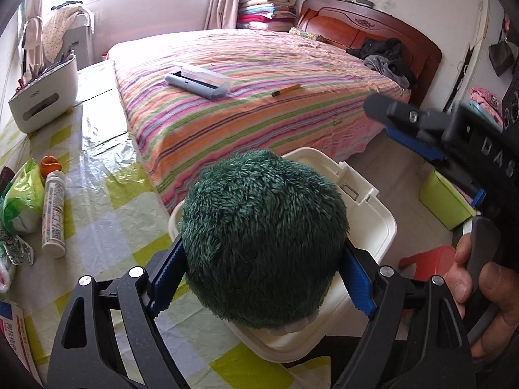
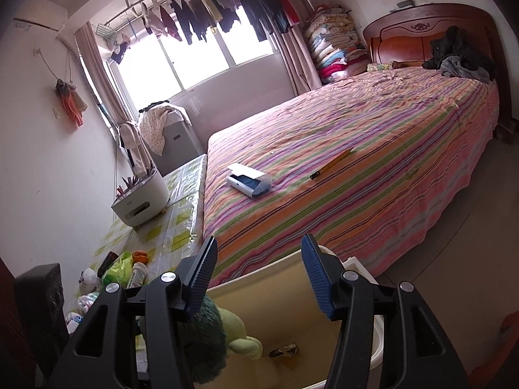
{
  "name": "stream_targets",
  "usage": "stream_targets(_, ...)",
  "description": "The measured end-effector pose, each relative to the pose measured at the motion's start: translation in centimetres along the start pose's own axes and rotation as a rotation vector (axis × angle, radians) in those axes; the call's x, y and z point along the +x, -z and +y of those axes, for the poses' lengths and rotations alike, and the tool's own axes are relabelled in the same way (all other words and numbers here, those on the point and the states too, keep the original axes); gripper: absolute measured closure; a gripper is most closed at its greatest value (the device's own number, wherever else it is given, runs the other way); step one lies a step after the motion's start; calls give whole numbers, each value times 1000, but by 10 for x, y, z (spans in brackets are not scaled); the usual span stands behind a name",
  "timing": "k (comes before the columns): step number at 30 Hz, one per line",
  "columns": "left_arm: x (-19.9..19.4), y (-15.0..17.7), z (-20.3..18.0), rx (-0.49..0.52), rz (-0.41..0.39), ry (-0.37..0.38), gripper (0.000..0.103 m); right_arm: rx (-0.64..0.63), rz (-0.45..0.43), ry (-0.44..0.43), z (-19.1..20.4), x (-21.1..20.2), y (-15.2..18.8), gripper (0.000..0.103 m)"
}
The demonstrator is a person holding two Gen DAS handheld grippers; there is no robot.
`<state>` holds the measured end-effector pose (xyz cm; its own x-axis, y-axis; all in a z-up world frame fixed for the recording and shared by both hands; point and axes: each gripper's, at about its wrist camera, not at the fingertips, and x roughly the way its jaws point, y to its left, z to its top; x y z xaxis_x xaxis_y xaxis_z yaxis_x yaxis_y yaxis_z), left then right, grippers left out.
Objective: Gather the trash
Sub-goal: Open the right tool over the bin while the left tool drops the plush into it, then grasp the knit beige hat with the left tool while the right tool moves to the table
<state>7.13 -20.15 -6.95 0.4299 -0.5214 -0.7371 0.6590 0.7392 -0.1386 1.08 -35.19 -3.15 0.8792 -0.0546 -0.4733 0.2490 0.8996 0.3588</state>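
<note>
We hold the left gripper [image 1: 259,278] over the white bin [image 1: 366,227], and its jaws stand wide, one blue pad on each side of a fuzzy dark green plush toy [image 1: 264,236]. The pads sit right at the toy's flanks; whether they press into the fur or only flank it we cannot tell. The toy hangs above the bin's opening, covering most of it in the left wrist view.

The right gripper [image 2: 259,278] is at the same bin [image 2: 378,340], on its side away from the surface, with jaws partly open and nothing between them; through the gap we see only the bin's pale inner wall. In the right wrist view the toy [image 2: 207,340] shows at the bin's near left rim, its light green part [image 2: 241,340] reaching inward. A small dark scrap [image 2: 284,351] lies on the bin's bottom.

Left of the bin runs the surface [image 1: 107,207], covered in a yellow-green checked cloth, with a white tube [image 1: 53,212], a green bag [image 1: 22,204] and a small orange thing [image 1: 50,163] well apart from the bin. Beyond the bin is the striped bed [image 1: 259,97], carrying a grey case [image 1: 198,81] and a pencil [image 1: 287,90]. A hand [image 1: 480,291] grips the right gripper's handle, right of the bin.
</note>
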Motion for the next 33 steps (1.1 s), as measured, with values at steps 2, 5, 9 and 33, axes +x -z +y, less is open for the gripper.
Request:
stream_targets(2, 1, 1, -4, 15, 4, -3, 18, 7, -7, -2, -1, -1, -2, 50)
stream_targets(5, 0, 2, -9, 39, 11, -4, 15, 11, -13, -4, 0, -2, -3, 50)
stream_targets(9, -3, 3, -13, 59, 23, -9, 14, 10, -18, 0, 2, -2, -3, 50)
stream_targets(33, -82, 16, 23, 57, -126, -98, 7, -6, -53, -36, 30, -2, 2, 44)
